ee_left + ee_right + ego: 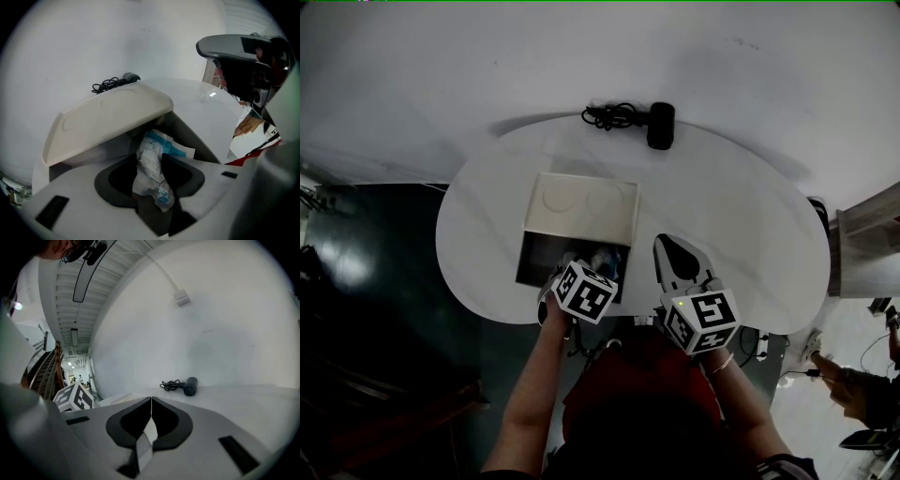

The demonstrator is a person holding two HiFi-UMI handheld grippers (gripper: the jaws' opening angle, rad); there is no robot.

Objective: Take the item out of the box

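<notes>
The left gripper pinches a crumpled white-and-blue packet just above the open box. To its right, the right gripper hovers with jaws together, holding nothing.

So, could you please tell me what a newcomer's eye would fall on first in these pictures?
The left gripper is shut on a crumpled white-and-blue packet at the mouth of the open box, whose cream lid stands raised. The right gripper hangs shut and empty over the white table. A black corded device lies at the table's far edge.
</notes>
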